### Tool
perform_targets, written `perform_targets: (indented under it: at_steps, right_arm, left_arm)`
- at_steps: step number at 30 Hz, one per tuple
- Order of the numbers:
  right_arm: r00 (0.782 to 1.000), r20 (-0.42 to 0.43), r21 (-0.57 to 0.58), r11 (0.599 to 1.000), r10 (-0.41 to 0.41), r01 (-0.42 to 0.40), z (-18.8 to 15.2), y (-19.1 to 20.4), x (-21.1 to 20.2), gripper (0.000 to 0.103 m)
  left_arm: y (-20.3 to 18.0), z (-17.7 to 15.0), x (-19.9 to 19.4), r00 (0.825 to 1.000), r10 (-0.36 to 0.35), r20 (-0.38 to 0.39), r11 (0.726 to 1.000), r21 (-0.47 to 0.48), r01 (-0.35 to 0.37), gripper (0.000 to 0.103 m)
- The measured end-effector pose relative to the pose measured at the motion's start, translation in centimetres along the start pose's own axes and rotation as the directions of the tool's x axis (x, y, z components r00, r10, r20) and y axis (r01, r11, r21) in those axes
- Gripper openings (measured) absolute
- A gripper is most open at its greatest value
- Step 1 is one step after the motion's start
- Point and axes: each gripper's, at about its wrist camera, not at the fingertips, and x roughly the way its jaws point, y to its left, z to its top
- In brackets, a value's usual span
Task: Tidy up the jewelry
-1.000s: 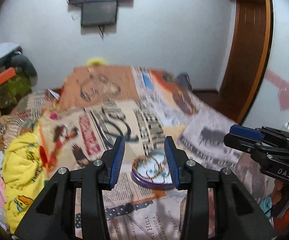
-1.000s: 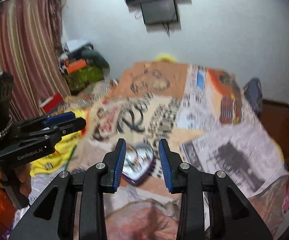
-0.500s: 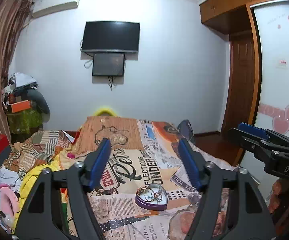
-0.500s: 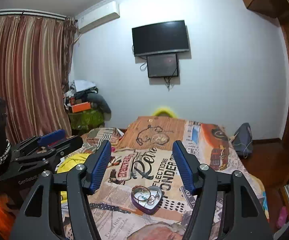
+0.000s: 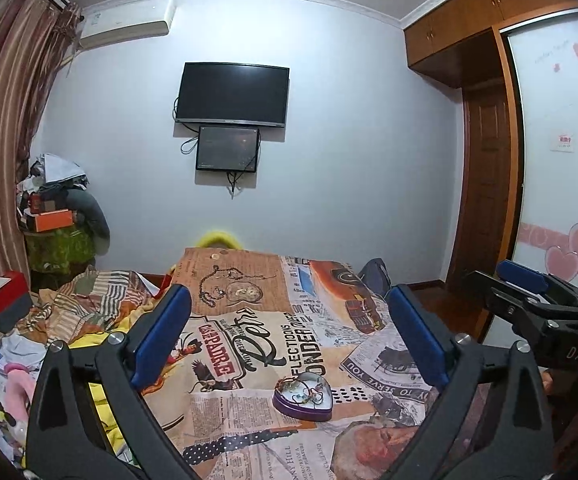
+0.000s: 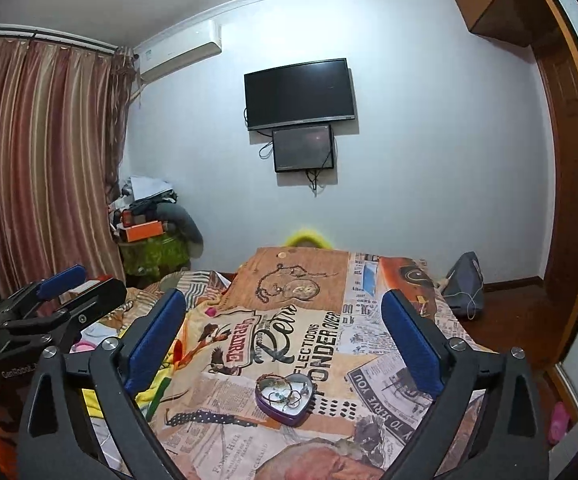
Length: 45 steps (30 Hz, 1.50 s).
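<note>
- At far left of the right wrist view: curtain (image 6: 49, 160), a heap of clothes (image 6: 153, 216) in the corner, and the left gripper (image 6: 85, 292) level over the bed's edge.
- Beside it, on the bed: yellow cloth (image 5: 89, 344) and a striped one (image 5: 97, 300), sharp now, blurred a second ago.
- Left gripper (image 5: 289, 332), own view: jaws opening, spread wide, nothing between the pads; a second ago set close around the tin, pointed steeply down.
- Centre: heart-shaped tin (image 5: 303, 396) on the printed bedspread (image 5: 249, 300), lidless, with a tangle of jewelry (image 5: 303, 388) inside; lower and smaller in view than before, well clear of both grippers.
- Above: TV (image 5: 233, 94) on the wall with a small screen (image 5: 228, 149) beneath, fully in view now, cut off at the top edge earlier.
- Right gripper (image 6: 285, 332): jaws opening too, spread wide and empty; formerly narrow just over the tin (image 6: 285, 398).
- Far right: wooden door (image 5: 485, 184) and wardrobe (image 5: 557, 140) with pink hearts; right gripper (image 5: 529, 296) at the left view's edge.
</note>
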Motion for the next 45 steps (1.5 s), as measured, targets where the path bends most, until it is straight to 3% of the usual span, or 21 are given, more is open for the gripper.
perform_targets:
  at_steps: [45]
  right_arm:
    - [0.999,-0.036,0.008,1.000,-0.013,0.013,-0.7,-0.9,-0.8,0.098]
  left_arm:
    - [-0.1,-0.7,1.8,0.998,0.024,-0.054,1.000,0.006,-0.024,0.100]
